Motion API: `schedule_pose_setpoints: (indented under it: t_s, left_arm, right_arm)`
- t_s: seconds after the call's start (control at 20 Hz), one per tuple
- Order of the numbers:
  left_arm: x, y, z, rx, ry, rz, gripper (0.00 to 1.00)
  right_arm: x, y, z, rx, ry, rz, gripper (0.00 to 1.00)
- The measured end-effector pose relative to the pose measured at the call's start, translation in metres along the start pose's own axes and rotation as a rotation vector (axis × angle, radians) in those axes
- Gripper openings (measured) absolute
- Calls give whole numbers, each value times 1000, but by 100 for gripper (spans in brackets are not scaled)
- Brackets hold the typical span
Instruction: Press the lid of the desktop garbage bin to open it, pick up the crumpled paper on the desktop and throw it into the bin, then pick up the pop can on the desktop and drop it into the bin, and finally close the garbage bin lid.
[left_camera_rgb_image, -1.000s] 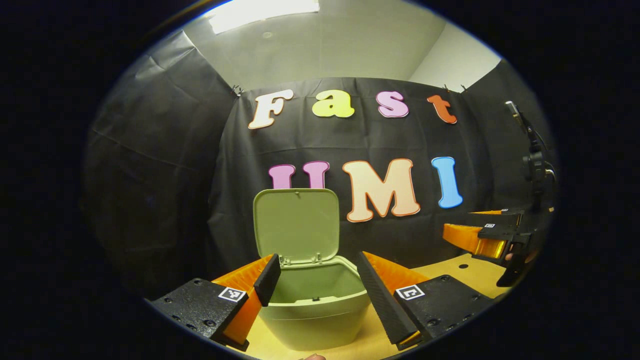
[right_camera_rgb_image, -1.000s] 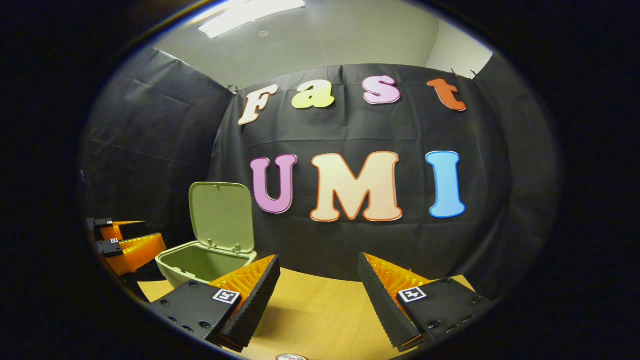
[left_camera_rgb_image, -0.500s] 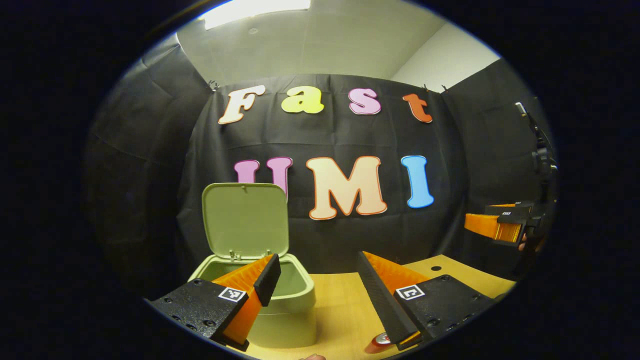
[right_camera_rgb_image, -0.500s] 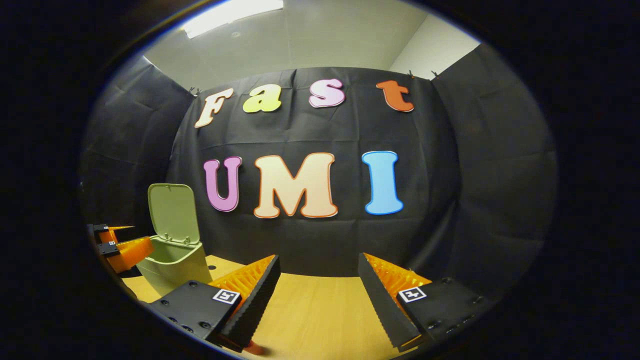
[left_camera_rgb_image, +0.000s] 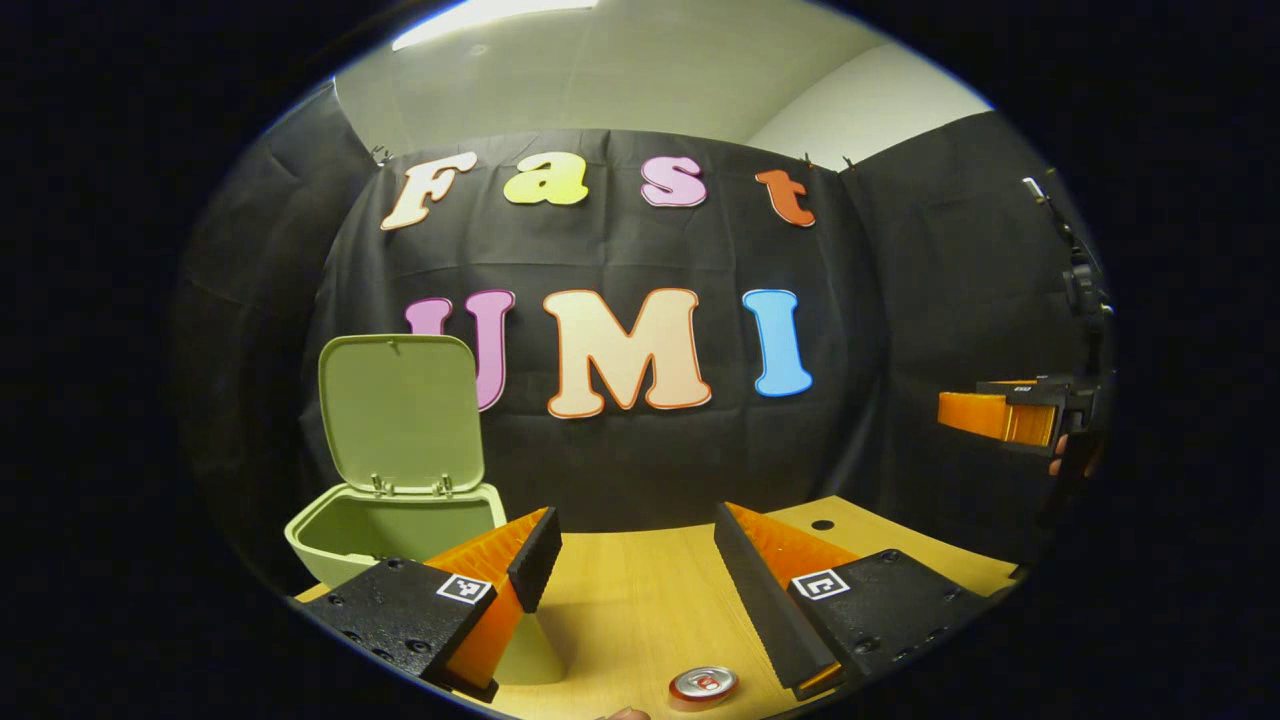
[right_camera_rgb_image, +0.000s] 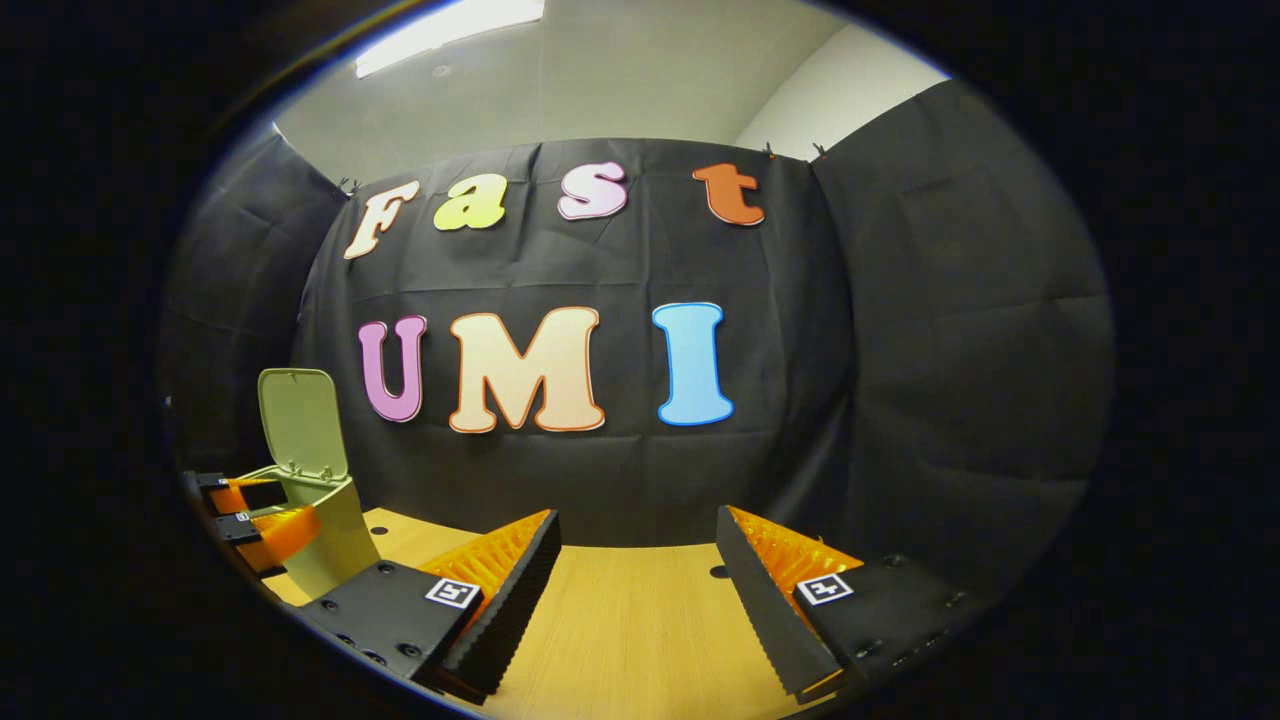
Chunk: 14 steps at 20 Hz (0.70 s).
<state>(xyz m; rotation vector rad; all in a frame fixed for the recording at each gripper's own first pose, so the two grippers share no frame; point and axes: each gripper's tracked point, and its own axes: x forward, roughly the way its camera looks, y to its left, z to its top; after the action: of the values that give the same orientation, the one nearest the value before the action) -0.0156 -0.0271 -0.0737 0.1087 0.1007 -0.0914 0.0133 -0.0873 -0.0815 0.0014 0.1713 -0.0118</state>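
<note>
The pop can (left_camera_rgb_image: 703, 685) stands upright on the desk (left_camera_rgb_image: 640, 590), its top showing just below and between your left gripper (left_camera_rgb_image: 632, 560) fingers, close under the camera. That gripper is spread wide and holds nothing; it looks the nearer one for the pick. The green bin (left_camera_rgb_image: 395, 525) sits to its left, lid (left_camera_rgb_image: 400, 412) raised. Your right gripper (right_camera_rgb_image: 633, 565), also wide apart and empty, hovers over bare desk, well away from the bin.
</note>
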Motion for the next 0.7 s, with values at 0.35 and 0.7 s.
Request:
schedule_pose_setpoints:
  t_s: [0.35,0.7]
  left_arm:
    - [3,-29,-41,-7,75,-43,93]
    - [2,-42,-100,-28,197,-54,93]
  right_arm:
    - [-22,-26,10,16,-6,-44,98]
    - [-33,-50,2,18,25,-88,99]
